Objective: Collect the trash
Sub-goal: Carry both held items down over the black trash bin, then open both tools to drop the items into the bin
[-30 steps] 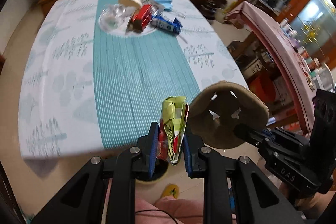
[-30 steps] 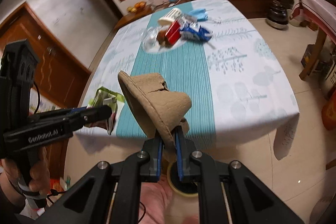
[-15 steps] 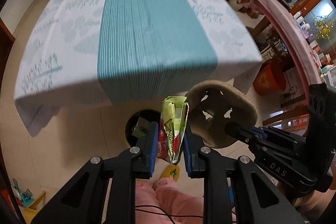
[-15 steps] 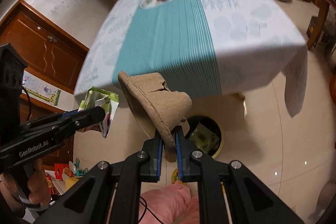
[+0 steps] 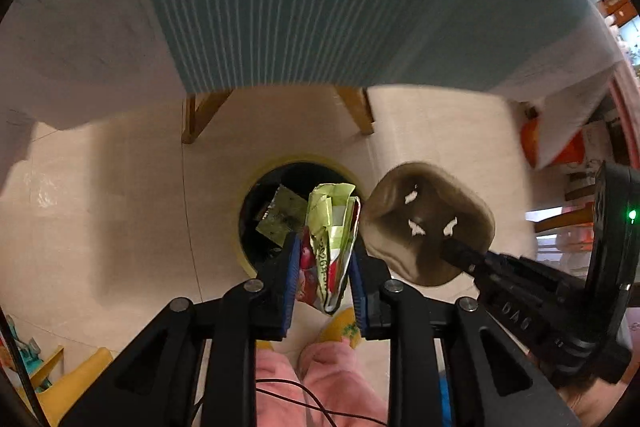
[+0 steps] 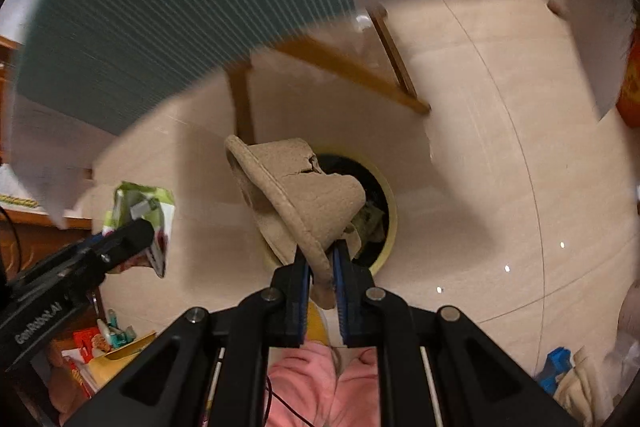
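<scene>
Crinkled foil wrapper (image 5: pixel 330 227) in left tool (image 5: pixel 325 267), fibrous pulp tray (image 6: pixel 296 203) in right tool (image 6: pixel 320 271)

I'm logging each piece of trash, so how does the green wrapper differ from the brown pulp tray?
The green wrapper is glossy, printed and crumpled flat; the brown pulp tray is matte, plain and cup-shaped, with torn holes. The tray looks bulkier. The left gripper pinches the wrapper, the right gripper the tray's edge. Both hang above the bin.
</scene>
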### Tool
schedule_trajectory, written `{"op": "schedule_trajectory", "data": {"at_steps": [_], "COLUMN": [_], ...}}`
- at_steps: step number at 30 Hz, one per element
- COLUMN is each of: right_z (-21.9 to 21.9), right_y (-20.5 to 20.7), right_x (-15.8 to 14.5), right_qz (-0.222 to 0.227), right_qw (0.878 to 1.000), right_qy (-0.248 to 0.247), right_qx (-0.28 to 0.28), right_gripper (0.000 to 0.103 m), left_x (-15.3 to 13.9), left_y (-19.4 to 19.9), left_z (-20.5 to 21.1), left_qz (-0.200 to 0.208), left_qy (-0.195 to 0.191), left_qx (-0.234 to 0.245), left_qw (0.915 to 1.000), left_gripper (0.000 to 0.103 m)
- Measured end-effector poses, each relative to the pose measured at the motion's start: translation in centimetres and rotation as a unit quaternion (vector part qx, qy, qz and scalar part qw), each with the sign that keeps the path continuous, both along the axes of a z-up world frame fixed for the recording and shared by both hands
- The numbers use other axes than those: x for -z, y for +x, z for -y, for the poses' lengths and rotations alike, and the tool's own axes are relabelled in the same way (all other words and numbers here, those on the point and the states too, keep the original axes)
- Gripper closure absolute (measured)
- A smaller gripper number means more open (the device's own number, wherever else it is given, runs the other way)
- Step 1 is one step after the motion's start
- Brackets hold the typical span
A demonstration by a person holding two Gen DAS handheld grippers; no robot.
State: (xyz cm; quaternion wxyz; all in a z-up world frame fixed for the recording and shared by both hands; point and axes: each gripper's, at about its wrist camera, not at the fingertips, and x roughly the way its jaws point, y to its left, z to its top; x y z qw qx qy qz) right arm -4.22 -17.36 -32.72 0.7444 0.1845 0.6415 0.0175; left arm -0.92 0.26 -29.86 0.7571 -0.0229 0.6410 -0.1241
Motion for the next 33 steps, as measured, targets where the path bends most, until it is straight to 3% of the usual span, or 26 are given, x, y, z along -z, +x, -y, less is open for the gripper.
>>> {"op": "schedule_trajectory", "data": {"at_steps": [5,7,12,16,23,29,33], "right_z": [-0.9,-1.3,-1.6,-1.6,-0.9,-0.5,-0.6], "right_y": [0.9,1.5,2.6,2.6,1.6,-0.5,-1.8], "right_x": [5.6,7.4,8.9,7.2,3.0,-3.4,-9.2], "right_qz": [-0.011,-0.014,-0.016,-0.002,0.021,0.042,0.067], "right_qw": [1.000,1.000,0.999,0.999,0.999,0.998,0.997], "right_qy": [-0.004,0.003,0.013,0.022,0.023,0.020,0.021], "right_qx": [0.009,0.017,0.033,0.036,0.039,0.032,0.020], "right_gripper": [0.089,0.088,0.073,0.062,0.061,0.061,0.061], "left_x": [5.2,6.5,7.2,6.2,2.4,-3.8,-9.3], "left_y": [1.0,1.3,1.7,1.8,1.0,-0.3,-1.1], "left_z": [1.0,1.3,1.3,1.0,0.4,-0.6,-1.4], "left_qz": [0.006,0.007,0.005,0.005,0.009,0.017,0.027], "left_qy": [0.025,0.036,0.054,0.058,0.057,0.044,0.029], "left_qx": [0.015,0.019,0.022,0.028,0.019,-0.002,-0.015], "left_qw": [0.9996,0.9991,0.9983,0.9979,0.9981,0.9989,0.9991], "left_gripper": [0.062,0.050,0.047,0.046,0.046,0.046,0.046]}}
